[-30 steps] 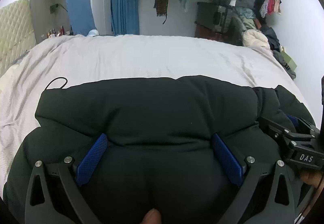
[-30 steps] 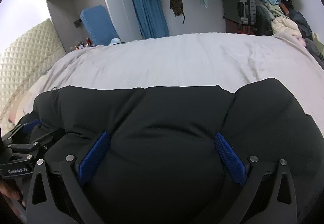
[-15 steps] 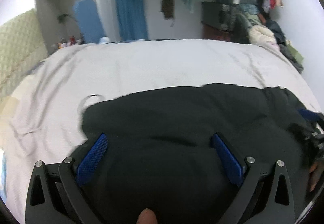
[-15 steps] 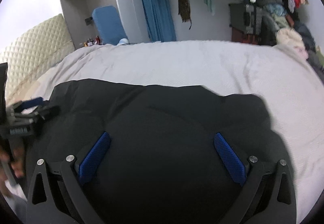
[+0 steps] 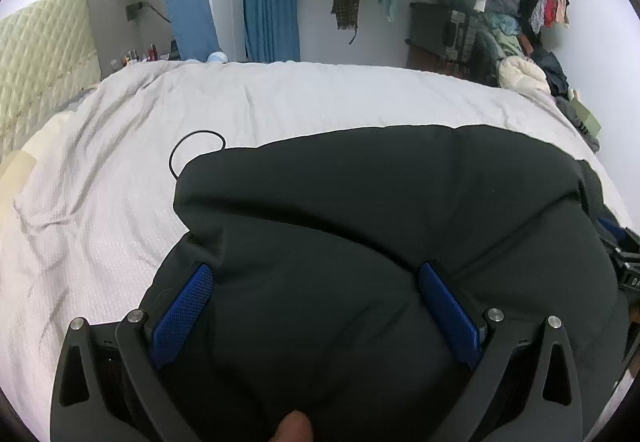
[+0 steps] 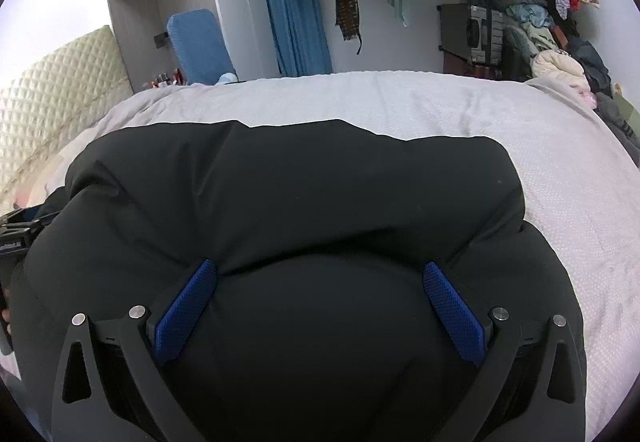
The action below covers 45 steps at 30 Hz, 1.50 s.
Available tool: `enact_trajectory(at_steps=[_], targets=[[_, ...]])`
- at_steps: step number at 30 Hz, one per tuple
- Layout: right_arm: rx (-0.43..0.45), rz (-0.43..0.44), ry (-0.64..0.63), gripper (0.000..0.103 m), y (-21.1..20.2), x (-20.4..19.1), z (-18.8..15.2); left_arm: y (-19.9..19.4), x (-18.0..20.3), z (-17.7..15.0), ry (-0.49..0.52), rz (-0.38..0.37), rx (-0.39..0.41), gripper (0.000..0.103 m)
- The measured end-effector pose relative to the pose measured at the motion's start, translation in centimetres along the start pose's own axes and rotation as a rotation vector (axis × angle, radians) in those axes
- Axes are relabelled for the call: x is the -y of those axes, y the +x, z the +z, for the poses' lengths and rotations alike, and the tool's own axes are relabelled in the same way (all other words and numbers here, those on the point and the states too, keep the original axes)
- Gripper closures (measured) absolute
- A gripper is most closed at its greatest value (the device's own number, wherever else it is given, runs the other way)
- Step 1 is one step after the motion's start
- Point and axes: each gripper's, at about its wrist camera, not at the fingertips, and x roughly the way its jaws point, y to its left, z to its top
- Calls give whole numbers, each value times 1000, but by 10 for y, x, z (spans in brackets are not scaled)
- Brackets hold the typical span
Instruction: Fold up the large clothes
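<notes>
Black padded jacket (image 5: 380, 226) bunched at the bed's (image 5: 320, 102) near edge, both grippers spread wide.

Left gripper (image 5: 316, 306) and right gripper (image 6: 320, 306) press the bulk without pinching anything; the puffy fabric could spring back, or slide off the near edge.

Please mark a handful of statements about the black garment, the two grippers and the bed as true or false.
1. The black garment lies on a pale grey bedspread. True.
2. The left gripper is shut with nothing in it. False: it is open wide, bulky fabric between its fingers.
3. The right gripper is open. True.
4. A thin black cord loop shows at the garment's far left corner. True.
5. The garment is red. False: it is black.
</notes>
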Motion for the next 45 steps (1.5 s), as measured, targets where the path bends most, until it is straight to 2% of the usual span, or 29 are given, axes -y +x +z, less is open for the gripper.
enact_trajectory(at_steps=[3,5,7,9,17,21,25,29,34,37,45], targets=[[-7,-25,6,0,-8,-1,4,-14,3,0,-15,23,0,0],[8,-50,7,0,-21,-5,9,-31,6,2,-31,7,3,0],[39,-53,11,0,-43,-12,17,-57,9,6,-45,-11,27,0],[64,-57,20,0,-64,-17,25,-85,13,9,-48,2,55,0],[226,54,33,0,-184,-56,49,-227,42,16,-31,-16,227,0],[321,107,26,0,-239,-75,49,-299,59,6,-14,-81,342,0],[381,150,24,0,-282,-88,43,-353,81,-8,29,-50,411,0],[435,176,-12,0,-324,-101,33,-382,93,-23,27,-22,424,0],[490,181,-41,0,-365,-118,7,-416,100,-54,-7,-47,417,0],[524,171,-55,0,-385,-124,-9,-430,103,-71,2,-12,423,0],[505,153,-40,0,-408,-133,-50,-443,95,-116,-27,19,383,0]])
